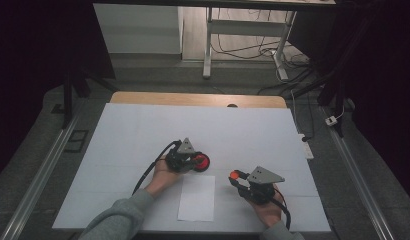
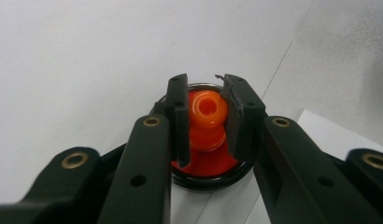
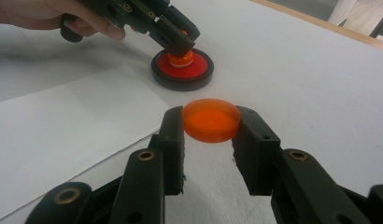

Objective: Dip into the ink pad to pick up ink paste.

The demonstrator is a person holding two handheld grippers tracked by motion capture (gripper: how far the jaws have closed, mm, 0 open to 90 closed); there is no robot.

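Jaws on both grippers are closing on parts of what looks like a stamp set. On the white tabletop (image 1: 143, 130), a sheet of paper (image 1: 196, 198) is lying near the front edge, between the two hands. Just beyond its far edge, the round red stamp (image 1: 201, 162) with its black rim is sitting flat, and the left gripper (image 2: 206, 122) is pinching the orange knob (image 2: 208, 108) at its middle, pads pressing on either side. Toward the front right corner, the right gripper (image 3: 211, 133) is gripping the small orange cap (image 3: 211, 119) by its rim and holding it level, clear of the surface and well apart from the stamp.

Judging from this, the cap is already off and the stamp is ready for use. Next, the left hand is probably going to need a straight lift, a carry over the paper, and a flat, even press, while the right is keeping the cap out of the way.
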